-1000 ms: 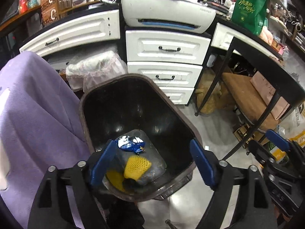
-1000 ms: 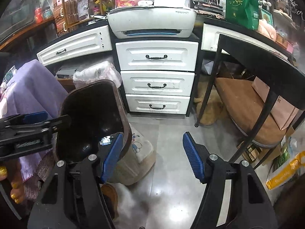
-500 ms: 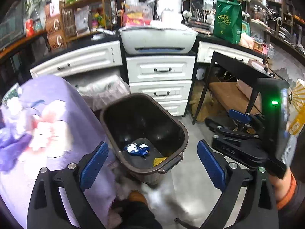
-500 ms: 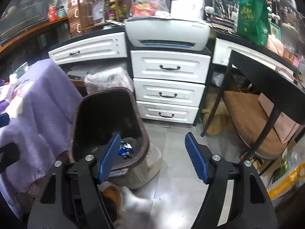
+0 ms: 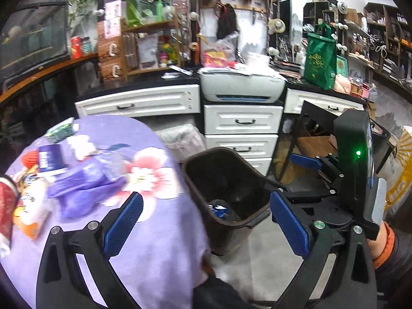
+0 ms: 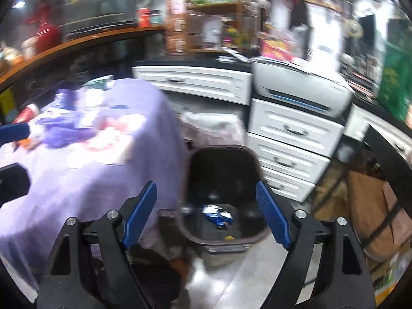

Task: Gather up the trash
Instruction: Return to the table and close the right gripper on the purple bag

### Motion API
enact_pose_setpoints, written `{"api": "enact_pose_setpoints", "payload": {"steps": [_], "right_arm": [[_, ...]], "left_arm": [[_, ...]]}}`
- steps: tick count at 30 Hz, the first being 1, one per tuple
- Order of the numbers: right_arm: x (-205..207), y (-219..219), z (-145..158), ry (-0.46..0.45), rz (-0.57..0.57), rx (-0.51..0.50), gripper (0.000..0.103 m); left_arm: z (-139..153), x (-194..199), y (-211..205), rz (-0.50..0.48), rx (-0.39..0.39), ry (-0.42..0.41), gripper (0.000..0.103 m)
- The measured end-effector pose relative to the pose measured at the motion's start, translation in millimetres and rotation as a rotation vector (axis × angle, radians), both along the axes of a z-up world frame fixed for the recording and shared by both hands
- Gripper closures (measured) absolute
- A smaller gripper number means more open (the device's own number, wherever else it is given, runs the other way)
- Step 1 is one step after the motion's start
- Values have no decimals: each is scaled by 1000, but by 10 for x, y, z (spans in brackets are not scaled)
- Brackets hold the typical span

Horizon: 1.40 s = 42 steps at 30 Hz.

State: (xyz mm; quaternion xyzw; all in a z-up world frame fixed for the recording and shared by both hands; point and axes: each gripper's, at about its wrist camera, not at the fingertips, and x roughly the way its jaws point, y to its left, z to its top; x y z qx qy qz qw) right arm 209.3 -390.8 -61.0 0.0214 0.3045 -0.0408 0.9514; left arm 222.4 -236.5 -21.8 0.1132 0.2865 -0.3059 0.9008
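Left tongs (image 5: 206,216) wide, empty, jaws just opening. Right tongs (image 6: 206,213) same. Bin (image 5: 253,177) right of tabletop (image 5: 159,244); blue wrapper (image 6: 217,215), probably, inside.

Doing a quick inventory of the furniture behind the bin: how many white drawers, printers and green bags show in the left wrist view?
White drawers: 5
Printers: 1
Green bags: 1
Total: 7
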Motion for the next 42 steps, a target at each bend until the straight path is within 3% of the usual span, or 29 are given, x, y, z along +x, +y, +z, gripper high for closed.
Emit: {"api": "enact_pose_setpoints", "payload": {"steps": [13,19,23,30,39,42], "right_arm": [[216,1081,237,-6,302,-51,23],[489,1521,300,7,403,-66,23],[725,1849,295,23,472,-133,17],[1076,2341,252,43,568,-303,17],[1424,2682,156,78,606,-427,17],[1492,2720,100,87,604,-453,26]], "left_arm": [[30,56,1265,191,18,-11,5],[-22,190,1893,316,23,7,5],[-48,247,2192,369,4,30,5],[-122,297,2540,425,-16,54,5],[-218,352,2654,425,-27,91,5],[-224,368,2671,421,-38,99,5]]}}
